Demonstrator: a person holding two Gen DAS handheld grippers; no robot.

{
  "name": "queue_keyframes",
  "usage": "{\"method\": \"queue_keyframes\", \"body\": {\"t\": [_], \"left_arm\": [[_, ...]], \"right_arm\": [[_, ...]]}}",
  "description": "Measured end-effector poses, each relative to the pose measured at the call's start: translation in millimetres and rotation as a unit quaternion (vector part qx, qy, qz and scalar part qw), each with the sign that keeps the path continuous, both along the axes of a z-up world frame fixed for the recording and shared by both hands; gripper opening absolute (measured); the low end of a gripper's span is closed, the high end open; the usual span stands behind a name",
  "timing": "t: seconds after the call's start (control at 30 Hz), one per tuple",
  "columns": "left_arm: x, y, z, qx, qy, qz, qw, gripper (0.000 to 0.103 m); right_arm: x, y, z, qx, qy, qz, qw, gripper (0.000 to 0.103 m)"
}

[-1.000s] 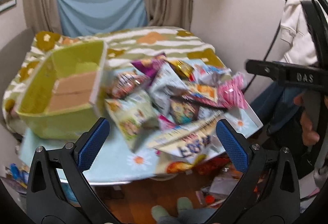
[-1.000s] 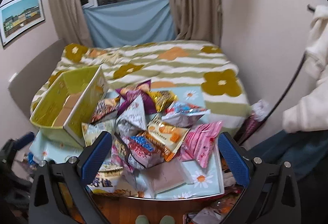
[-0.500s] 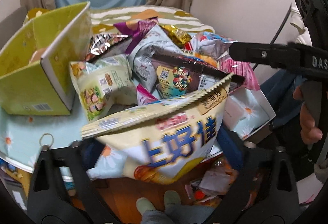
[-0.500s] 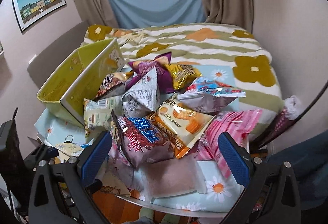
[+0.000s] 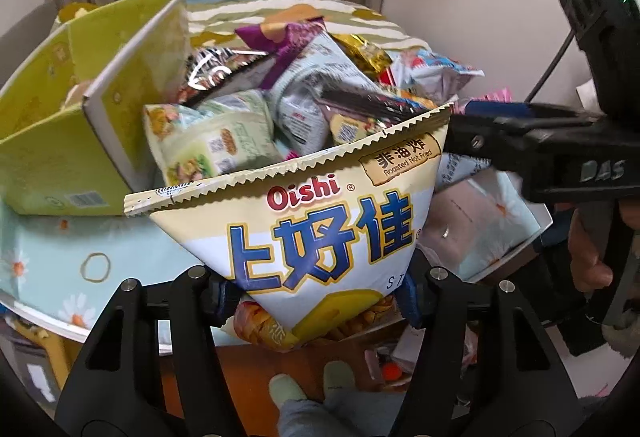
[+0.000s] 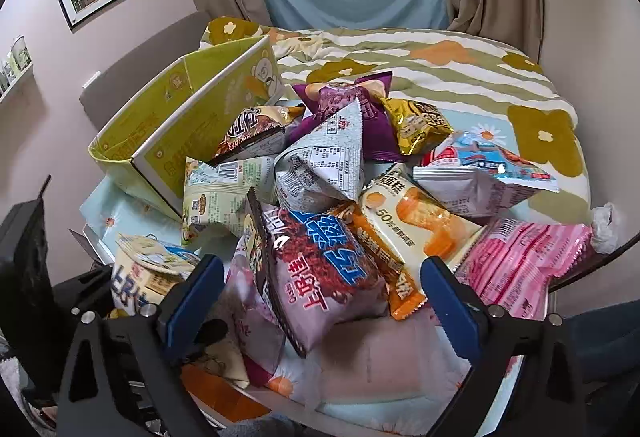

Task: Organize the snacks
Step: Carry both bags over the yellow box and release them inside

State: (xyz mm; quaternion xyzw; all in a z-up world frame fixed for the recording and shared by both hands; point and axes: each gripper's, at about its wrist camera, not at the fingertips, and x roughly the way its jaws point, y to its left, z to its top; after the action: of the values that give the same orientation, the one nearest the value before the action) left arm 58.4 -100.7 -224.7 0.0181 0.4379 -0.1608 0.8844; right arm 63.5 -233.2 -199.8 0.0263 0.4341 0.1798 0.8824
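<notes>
My left gripper [image 5: 316, 297] is shut on a white and yellow Oishi chip bag [image 5: 316, 225] and holds it at the table's near edge; the bag also shows in the right wrist view [image 6: 140, 273]. My right gripper [image 6: 320, 301] is open, its jaws on either side of a purple and blue snack bag [image 6: 320, 269] in the pile, not closed on it. A green cardboard box [image 5: 80, 109] stands open at the left of the pile; it also shows in the right wrist view [image 6: 180, 129]. Several more snack bags lie heaped on the table.
The small table [image 5: 60, 257] has a light blue daisy cloth. A bed with a striped flower blanket [image 6: 460, 69] lies behind it. The right gripper's body [image 5: 560, 153] reaches in at the right of the left wrist view. Loose items lie on the floor under the table.
My left gripper has closed on the Oishi bag and lifted it toward the camera. My right gripper has come down closer over the snack pile, still open.
</notes>
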Motion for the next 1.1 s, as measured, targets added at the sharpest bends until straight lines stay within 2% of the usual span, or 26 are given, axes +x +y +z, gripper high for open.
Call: {"method": "queue_keyframes", "body": {"t": [0.23, 0.4, 0.63, 0.83, 1.1], "left_arm": [[6.4, 8.5, 1.8, 0.009, 0.0, 0.009, 0.9999, 0.06], [6.8, 11.2, 1.1, 0.007, 0.006, 0.013, 0.9999, 0.06], [6.4, 12.6, 4.9, 0.006, 0.006, 0.021, 0.9997, 0.06], [1.9, 13.7, 15.1, 0.012, -0.005, 0.022, 0.9997, 0.06], [-6.2, 15.5, 52.7, 0.01, -0.037, 0.036, 0.9986, 0.06]], "right_arm": [[10.8, 8.0, -11.4, -0.006, 0.007, 0.007, 1.0, 0.086], [17.7, 10.7, -22.0, -0.005, 0.01, 0.007, 1.0, 0.085], [20.1, 14.4, -31.0, 0.008, 0.027, 0.019, 0.999, 0.062], [12.8, 14.0, -24.2, 0.009, 0.024, 0.017, 1.0, 0.049], [-0.7, 7.6, 5.0, 0.047, 0.013, 0.008, 0.999, 0.045]]}}
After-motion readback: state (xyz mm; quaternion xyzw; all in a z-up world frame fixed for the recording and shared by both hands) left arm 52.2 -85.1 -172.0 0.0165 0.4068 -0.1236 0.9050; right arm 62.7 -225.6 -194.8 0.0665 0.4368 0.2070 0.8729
